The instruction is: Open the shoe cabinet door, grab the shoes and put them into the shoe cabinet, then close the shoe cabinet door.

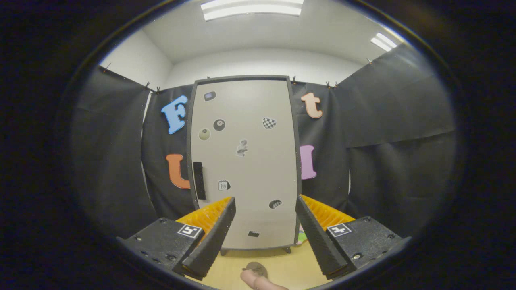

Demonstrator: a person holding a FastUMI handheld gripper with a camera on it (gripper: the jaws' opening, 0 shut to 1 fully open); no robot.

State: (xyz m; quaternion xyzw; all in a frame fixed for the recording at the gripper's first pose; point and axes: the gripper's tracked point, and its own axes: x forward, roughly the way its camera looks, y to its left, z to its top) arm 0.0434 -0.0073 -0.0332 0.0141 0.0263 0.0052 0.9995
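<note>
A tall light-grey shoe cabinet [246, 161] with a dark frame stands upright straight ahead, its door shut. Several small stickers dot the door, and a dark vertical handle [199, 181] sits near its left edge. My gripper [266, 205] is open, with nothing between the fingers; it hangs some way in front of the cabinet's lower half. Below and between the fingers, a person's fingertip [258, 280] shows over the wooden floor, next to a small dark thing [254, 266] I cannot make out.
Black cloth walls close in the booth behind and on both sides of the cabinet. The cabinet stands on short feet on a light wooden floor [282, 262]. A bit of something colourful [301, 237] peeks out at the cabinet's lower right corner.
</note>
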